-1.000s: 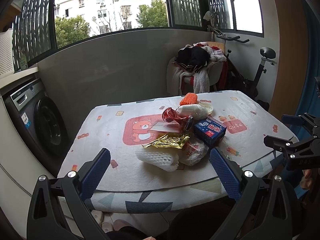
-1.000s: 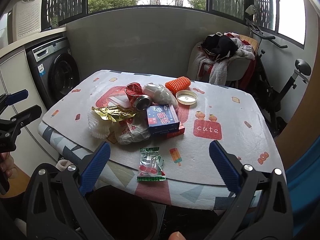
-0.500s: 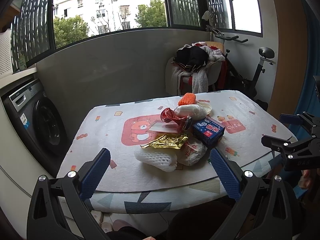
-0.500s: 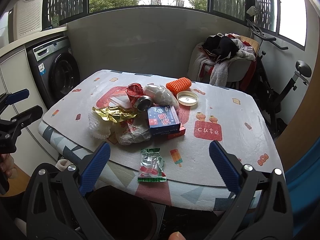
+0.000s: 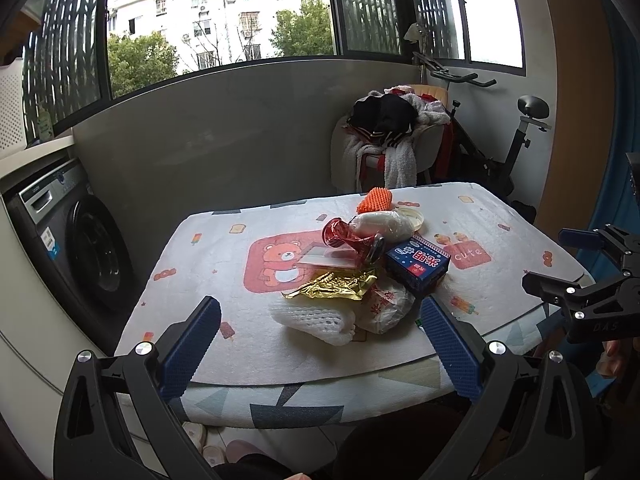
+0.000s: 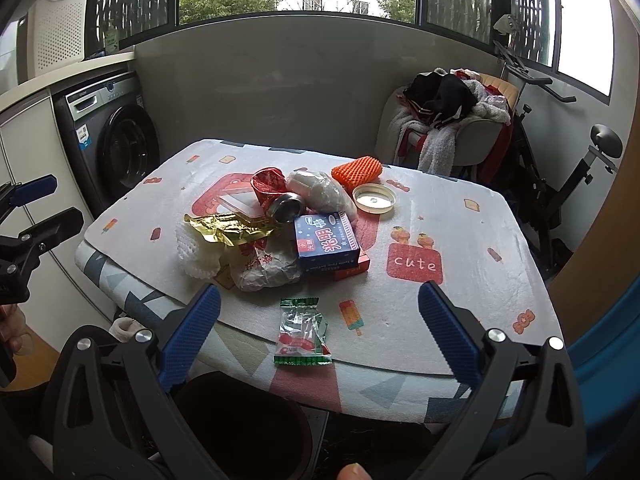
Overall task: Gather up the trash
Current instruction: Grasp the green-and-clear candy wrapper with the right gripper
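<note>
A heap of trash lies mid-table: a blue box [image 6: 326, 242], a gold foil wrapper [image 6: 224, 229], a crushed red can [image 6: 274, 192], white foam netting [image 5: 316, 319], a crumpled white bag [image 6: 268, 270] and an orange foam net [image 6: 357, 171]. A green-and-clear candy wrapper [image 6: 303, 333] sits alone near the front edge. A dark bin [image 6: 240, 426] stands below that edge. My left gripper [image 5: 320, 340] and right gripper [image 6: 318, 330] both hang open in front of the table, holding nothing.
The table [image 6: 460, 236] wears a cartoon-print cloth. A washing machine [image 5: 84, 240] stands to its left. A chair piled with clothes [image 5: 392, 140] and an exercise bike [image 5: 516, 140] stand behind. A round lid [image 6: 375, 199] lies beside the heap.
Both views have shifted only slightly; the trash and both open grippers stay as they were.
</note>
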`<state>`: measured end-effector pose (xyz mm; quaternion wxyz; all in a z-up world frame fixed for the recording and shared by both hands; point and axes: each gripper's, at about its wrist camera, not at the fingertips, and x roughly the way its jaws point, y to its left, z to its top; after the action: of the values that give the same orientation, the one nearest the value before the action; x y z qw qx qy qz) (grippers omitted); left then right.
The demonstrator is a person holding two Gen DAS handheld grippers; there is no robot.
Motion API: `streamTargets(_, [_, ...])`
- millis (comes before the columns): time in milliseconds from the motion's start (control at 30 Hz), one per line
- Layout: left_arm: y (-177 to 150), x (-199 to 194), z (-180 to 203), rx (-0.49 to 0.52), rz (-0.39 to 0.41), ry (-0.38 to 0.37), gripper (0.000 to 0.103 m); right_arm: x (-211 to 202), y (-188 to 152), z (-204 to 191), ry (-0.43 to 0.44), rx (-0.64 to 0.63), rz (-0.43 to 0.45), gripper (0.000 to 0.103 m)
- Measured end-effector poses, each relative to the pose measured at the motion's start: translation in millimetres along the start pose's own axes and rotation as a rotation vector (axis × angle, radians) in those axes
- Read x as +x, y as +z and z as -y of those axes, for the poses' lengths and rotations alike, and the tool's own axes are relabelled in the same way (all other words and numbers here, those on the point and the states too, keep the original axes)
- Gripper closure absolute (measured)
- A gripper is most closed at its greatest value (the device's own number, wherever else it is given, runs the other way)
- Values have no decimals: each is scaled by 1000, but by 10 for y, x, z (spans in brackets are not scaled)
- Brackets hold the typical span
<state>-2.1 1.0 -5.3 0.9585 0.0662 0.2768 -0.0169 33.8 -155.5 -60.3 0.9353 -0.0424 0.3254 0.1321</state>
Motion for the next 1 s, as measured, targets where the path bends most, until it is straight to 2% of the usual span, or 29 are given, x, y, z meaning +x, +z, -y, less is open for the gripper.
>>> streamTargets(467, [-20,66,-44,-15,-21,5,5,38,-51,8,5,3,-17,6])
streamTargets(733, [-197,286,-200,-83,-65,-57,5,207,-273,129,-23,29,7,6])
streamTargets(867, [-365,442,-162,-25,-96,-21,5,426,-472,180,-8,48,-62,5])
streamTargets(933, [-437,499,-154,-14,-84,-38,5,562,-559,168,21,50,-122,6])
streamTargets(1000, [-495,548,-162,-14,-73,-72,5,695,-633,113,-40,21,-154,6])
